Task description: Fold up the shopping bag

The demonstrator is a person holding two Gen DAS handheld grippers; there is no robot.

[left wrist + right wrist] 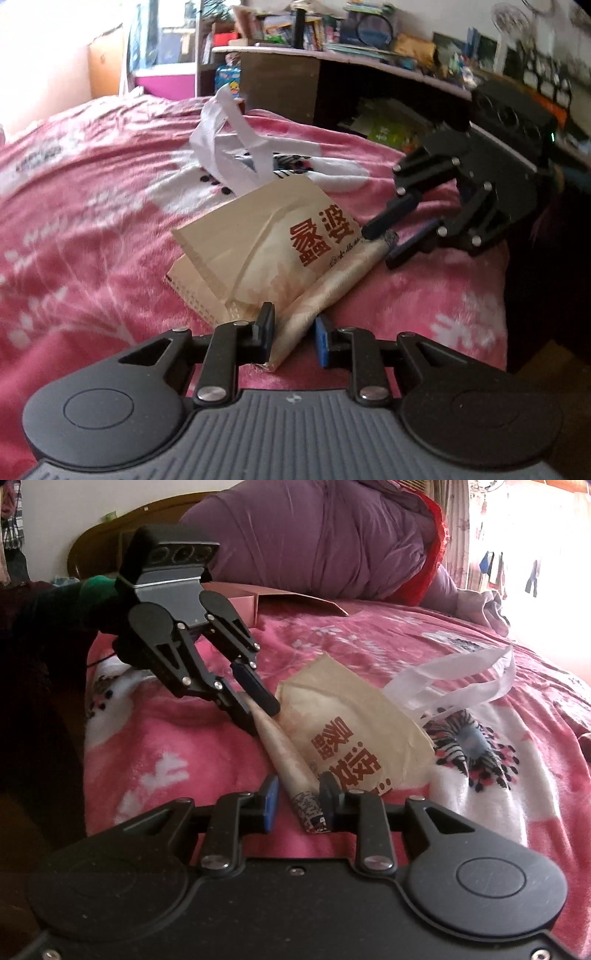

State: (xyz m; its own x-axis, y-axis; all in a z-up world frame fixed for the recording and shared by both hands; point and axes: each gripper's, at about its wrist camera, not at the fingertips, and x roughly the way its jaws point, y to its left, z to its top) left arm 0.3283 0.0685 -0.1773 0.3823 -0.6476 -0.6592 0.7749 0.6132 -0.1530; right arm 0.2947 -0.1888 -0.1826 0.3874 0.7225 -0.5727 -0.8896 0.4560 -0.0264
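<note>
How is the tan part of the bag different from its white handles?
The tan bag body lies folded and mostly flat on the pink blanket, while the white handles stick up in crumpled loops. The body has big red letters on it; the handles are plain. The left gripper and right gripper each have a body corner between their fingers; nothing touches the handles. Both are parts of one shopping bag.

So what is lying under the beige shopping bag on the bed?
The shopping bag lies on the pink blanket, over part of its white patterned patch. The bag's white handles rest on that patch. Whatever is directly beneath the bag is covered.
</note>
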